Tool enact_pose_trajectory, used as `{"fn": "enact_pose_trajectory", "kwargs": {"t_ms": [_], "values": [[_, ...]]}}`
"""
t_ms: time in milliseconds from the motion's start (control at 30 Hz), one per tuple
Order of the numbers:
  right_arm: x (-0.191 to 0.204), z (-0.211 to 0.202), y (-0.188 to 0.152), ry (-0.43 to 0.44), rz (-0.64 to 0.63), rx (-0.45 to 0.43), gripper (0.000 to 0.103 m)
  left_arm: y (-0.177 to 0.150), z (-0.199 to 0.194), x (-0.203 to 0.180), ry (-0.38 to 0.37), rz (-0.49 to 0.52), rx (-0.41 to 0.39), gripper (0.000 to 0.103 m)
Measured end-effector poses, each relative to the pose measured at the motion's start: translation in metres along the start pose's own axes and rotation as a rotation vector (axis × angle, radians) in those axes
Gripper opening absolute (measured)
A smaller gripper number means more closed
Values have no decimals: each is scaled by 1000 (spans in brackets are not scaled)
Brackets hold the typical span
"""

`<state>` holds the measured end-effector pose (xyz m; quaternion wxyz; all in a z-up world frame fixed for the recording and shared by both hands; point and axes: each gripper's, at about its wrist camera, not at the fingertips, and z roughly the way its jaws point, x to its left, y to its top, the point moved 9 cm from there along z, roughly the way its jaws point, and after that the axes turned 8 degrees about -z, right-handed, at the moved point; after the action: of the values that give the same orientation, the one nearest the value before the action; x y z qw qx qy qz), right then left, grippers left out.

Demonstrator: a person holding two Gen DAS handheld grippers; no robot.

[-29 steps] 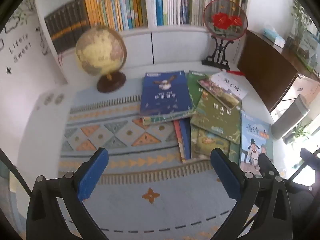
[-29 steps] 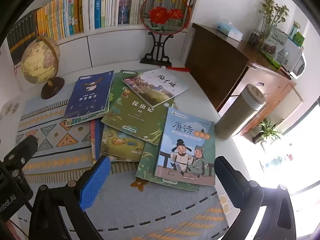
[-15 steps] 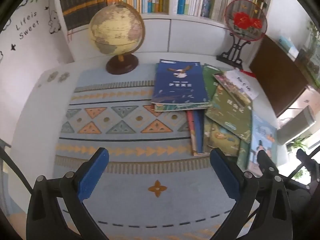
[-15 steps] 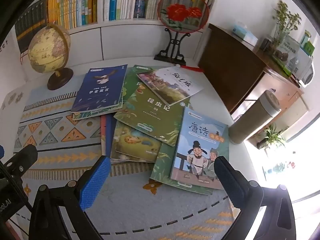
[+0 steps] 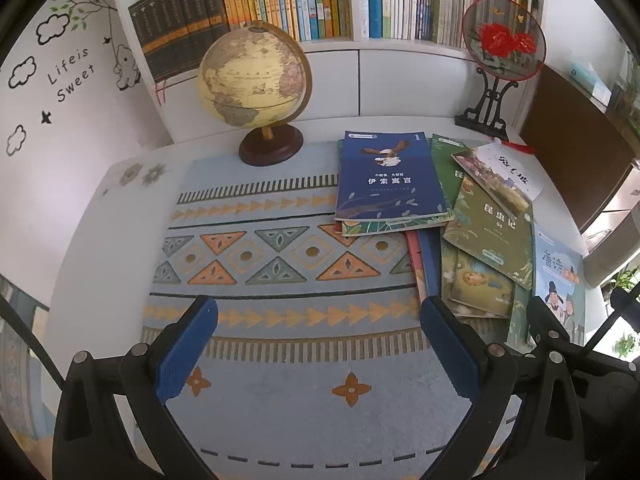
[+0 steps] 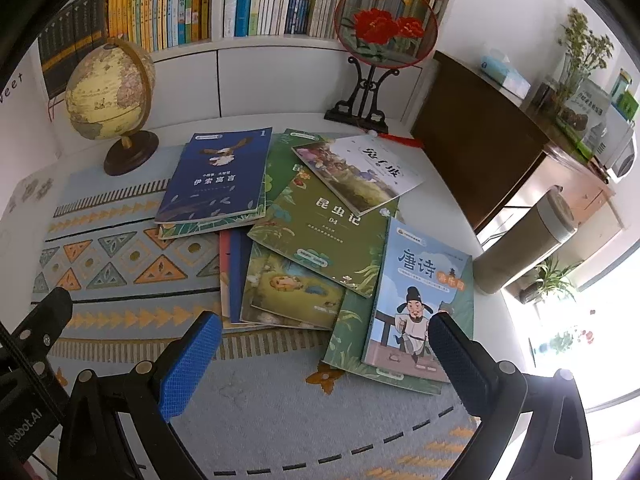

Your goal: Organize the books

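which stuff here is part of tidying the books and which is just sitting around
Job: loose books on the mat: blue book, green book, white book, poem book; both grippers, left and right, open and empty.

Just lying about: globe, fan, mat, flask, tissue box.

left wrist: above mat (image 5: 280,392), facing shelf | right wrist: nearer books (image 6: 312,232) | shared: globe (image 5: 254,76), books
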<state>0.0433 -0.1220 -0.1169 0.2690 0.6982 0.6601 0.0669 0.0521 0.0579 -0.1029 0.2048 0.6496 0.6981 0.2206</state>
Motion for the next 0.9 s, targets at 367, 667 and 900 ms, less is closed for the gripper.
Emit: {"fn": "enact_pose_trajectory", "kwargs": {"t_ms": [367,667,900], "values": [[-1,0,1,6,11,3,103,3,3,-1,-12,-10,12,101],[-3,-1,1,3,15,1,103,5,2,-3,-12,-10,14,101],[-5,-3,-3,13,28,3,103,1,2,-4,-12,-22,23,101]]}}
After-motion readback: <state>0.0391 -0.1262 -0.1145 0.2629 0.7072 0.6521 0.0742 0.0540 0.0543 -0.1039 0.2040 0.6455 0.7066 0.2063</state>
